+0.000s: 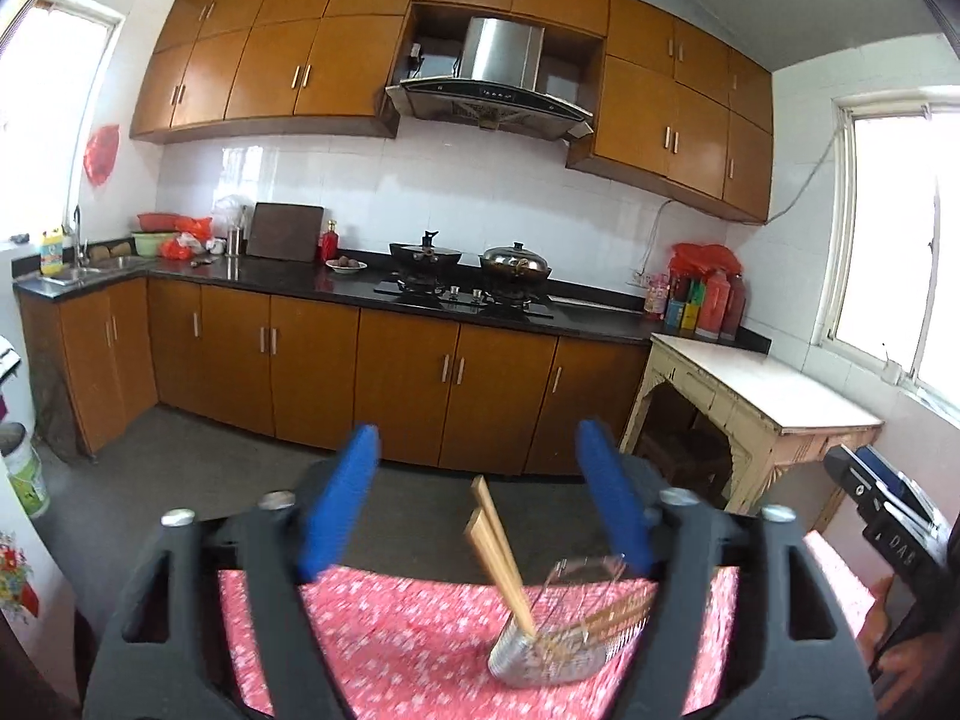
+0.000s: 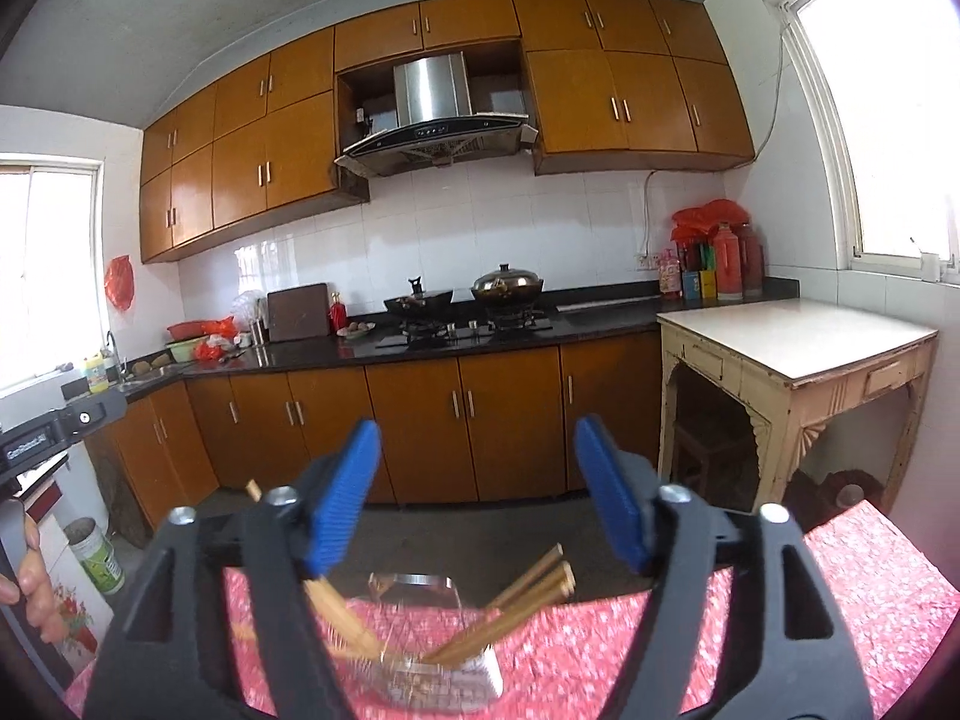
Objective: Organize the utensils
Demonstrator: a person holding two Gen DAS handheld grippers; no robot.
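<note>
Looking along the left gripper, its blue pads stand wide apart and grip nothing. Below them a wire utensil basket sits on the pink floral tablecloth, with chopsticks leaning up out of it — blurred, but clearly free of the pads. From the right wrist, the right gripper is likewise spread and empty (pads well above the cloth); the same basket holds chopsticks fanned to both sides.
</note>
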